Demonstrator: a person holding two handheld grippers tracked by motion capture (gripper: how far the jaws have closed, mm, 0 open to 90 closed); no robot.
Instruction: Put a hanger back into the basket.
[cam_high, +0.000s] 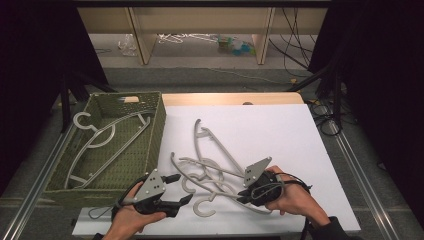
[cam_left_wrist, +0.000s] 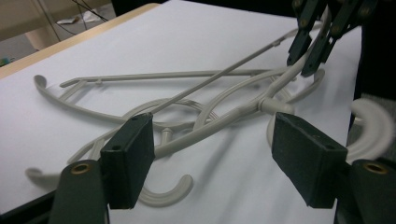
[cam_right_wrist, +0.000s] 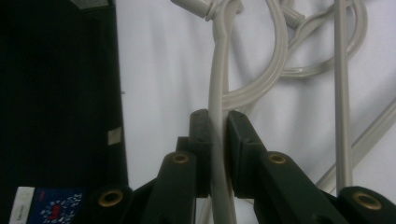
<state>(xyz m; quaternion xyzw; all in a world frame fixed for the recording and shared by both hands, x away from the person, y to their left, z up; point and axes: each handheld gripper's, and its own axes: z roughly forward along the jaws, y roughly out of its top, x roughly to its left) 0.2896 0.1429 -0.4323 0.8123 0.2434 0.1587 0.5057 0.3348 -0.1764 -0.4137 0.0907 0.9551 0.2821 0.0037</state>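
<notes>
A tangle of several grey plastic hangers (cam_high: 216, 167) lies on the white sheet (cam_high: 280, 130). My right gripper (cam_high: 243, 193) is at the pile's near right side, shut on the thin arm of one hanger (cam_right_wrist: 217, 93), which runs straight up between its pads. That same gripper (cam_left_wrist: 312, 49) appears at the top right of the left gripper view, clamped on the arm. My left gripper (cam_high: 182, 188) sits at the pile's near left side, open. Its jaws (cam_left_wrist: 212, 140) stand wide apart, with the hanger's neck (cam_left_wrist: 271, 105) and a hook (cam_left_wrist: 163, 193) lying just beyond them, untouched.
A green woven basket (cam_high: 156, 125) stands left of the sheet and holds two more hangers (cam_high: 100, 140). The table's wooden far edge (cam_high: 230, 98) lies beyond the sheet. Black drapes flank both sides, and metal rails run along the floor.
</notes>
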